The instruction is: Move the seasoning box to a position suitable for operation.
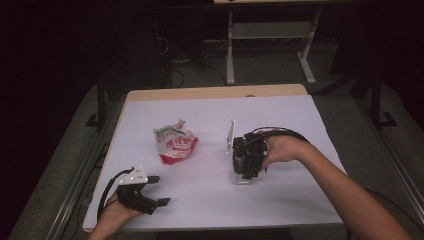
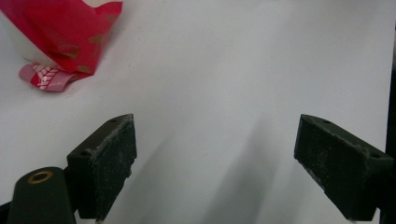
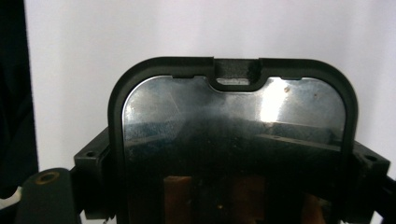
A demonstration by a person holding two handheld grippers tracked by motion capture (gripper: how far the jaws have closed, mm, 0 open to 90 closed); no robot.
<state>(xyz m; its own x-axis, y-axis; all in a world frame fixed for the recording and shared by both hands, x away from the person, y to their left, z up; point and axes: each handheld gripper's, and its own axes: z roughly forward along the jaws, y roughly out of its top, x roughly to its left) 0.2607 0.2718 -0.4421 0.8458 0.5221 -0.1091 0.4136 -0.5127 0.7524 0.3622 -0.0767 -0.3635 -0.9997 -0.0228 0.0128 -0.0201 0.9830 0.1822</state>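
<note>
The right gripper points down at the right half of the white worktop, and its fingers are clamped on the two sides of a box with a black rim and a glossy dark lid. In the right gripper view the lid stands between the two black fingers, its rim running out to both of them, with a small notch at the top edge. In the high view the thing under the gripper looks clear-walled and sits on or just above the worktop; which of the two cannot be told.

The left gripper rests near the front left corner of the worktop with its fingers wide apart and nothing between them. A crumpled red-and-white snack bag lies well apart from the box, toward the middle left, and just beyond the left gripper.

The step in hand appears to be carrying or placing the box with the right hand while the left waits. The next move likely calls for keeping the box level, setting it down flat on a bare patch of worktop, and only then easing the grip. If the bag is meant for the box, the left gripper would have to reach forward and pinch the bag's loose edge.
</note>
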